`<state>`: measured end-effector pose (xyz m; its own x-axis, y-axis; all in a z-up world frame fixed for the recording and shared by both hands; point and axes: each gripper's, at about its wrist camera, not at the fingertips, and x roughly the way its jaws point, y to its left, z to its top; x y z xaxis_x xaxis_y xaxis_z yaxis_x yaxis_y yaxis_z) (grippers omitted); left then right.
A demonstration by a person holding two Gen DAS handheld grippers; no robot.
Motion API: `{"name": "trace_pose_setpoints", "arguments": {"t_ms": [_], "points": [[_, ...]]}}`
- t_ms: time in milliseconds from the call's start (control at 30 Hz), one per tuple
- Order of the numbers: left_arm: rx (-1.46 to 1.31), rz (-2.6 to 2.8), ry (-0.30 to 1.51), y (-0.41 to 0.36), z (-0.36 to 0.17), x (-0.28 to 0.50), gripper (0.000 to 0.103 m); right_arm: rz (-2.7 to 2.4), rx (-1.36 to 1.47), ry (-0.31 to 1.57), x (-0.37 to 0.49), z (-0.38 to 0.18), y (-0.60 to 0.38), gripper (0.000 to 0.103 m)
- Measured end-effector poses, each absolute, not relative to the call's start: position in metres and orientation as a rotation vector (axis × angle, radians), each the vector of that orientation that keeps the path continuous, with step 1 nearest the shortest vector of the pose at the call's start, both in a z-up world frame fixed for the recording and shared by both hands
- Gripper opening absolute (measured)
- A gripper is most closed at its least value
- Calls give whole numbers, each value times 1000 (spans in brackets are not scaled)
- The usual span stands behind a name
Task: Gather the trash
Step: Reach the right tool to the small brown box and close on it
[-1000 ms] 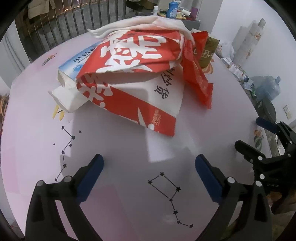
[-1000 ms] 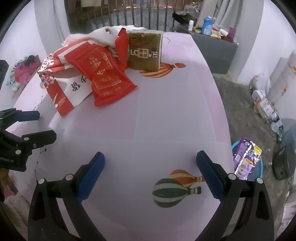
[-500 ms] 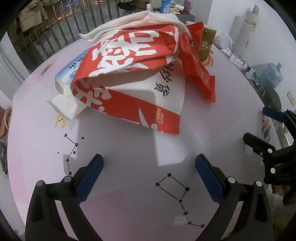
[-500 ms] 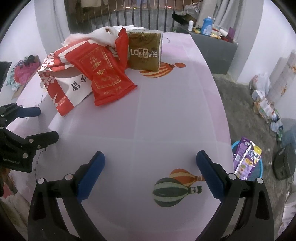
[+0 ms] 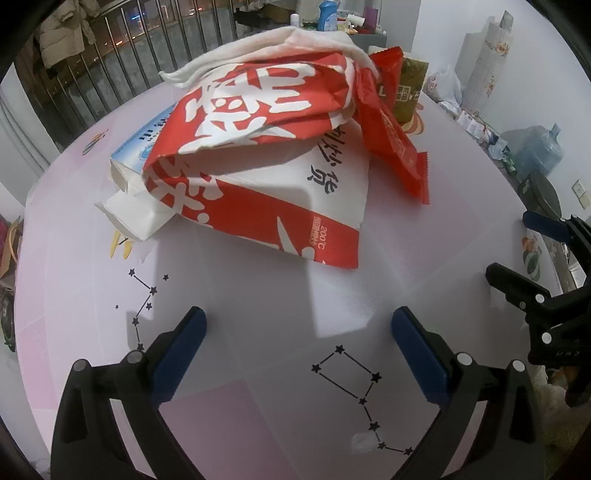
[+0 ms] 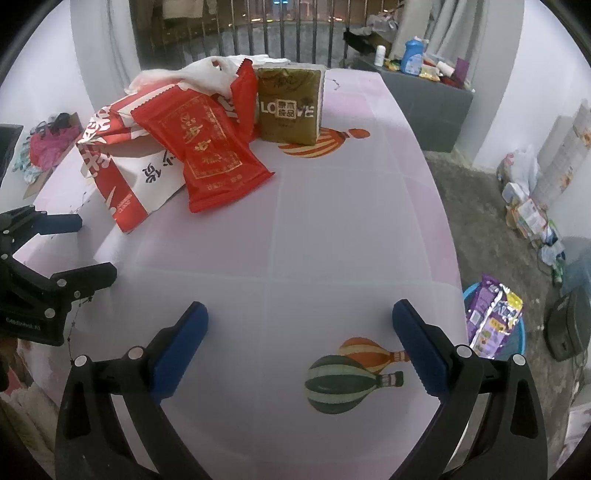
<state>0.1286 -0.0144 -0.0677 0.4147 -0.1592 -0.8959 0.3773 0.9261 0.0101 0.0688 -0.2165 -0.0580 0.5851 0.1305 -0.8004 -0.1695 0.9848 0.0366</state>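
My left gripper and right gripper both spread wide, holding nothing, over the pink tablecloth printed with balloons and constellations. Trash pile sits ahead at table's far end: red-and-white paper bag lying on a blue-white carton, red wrapper draped beside it, olive packet upright behind, white cloth on top. Beyond: metal railing, grey cabinet. Blue basin on floor, right.
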Motion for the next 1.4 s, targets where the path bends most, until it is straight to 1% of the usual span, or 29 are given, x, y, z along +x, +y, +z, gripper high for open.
{"name": "trace_pose_setpoints", "arguments": {"t_ms": [133,333,467,633,700,767,867,1033,1200,1367,1400], "points": [[224,-337,1091,-13,-67,127,99,174,-29,933,70,-55,-221,95],[148,-351,953,6,-39,117,98,202,94,859,68,-33,-244,95],[96,-389,819,15,-8,113,98,229,157,832,73,-22,-252,88],[55,-438,702,18,24,118,97,284,263,796,86,-5,-262,80],[34,-447,675,17,33,126,94,298,299,781,93,2,-265,78],[-6,-464,672,19,37,139,92,309,326,768,101,9,-268,76],[-96,-476,699,19,36,159,86,312,338,760,112,14,-270,74],[-235,-481,770,29,30,189,77,317,334,763,133,18,-267,73],[-315,-458,838,36,18,217,71,332,324,761,151,21,-262,73],[-363,-442,876,41,6,240,61,355,323,770,176,18,-259,73],[-367,-441,879,46,5,239,57,358,321,772,180,18,-259,73]]}}
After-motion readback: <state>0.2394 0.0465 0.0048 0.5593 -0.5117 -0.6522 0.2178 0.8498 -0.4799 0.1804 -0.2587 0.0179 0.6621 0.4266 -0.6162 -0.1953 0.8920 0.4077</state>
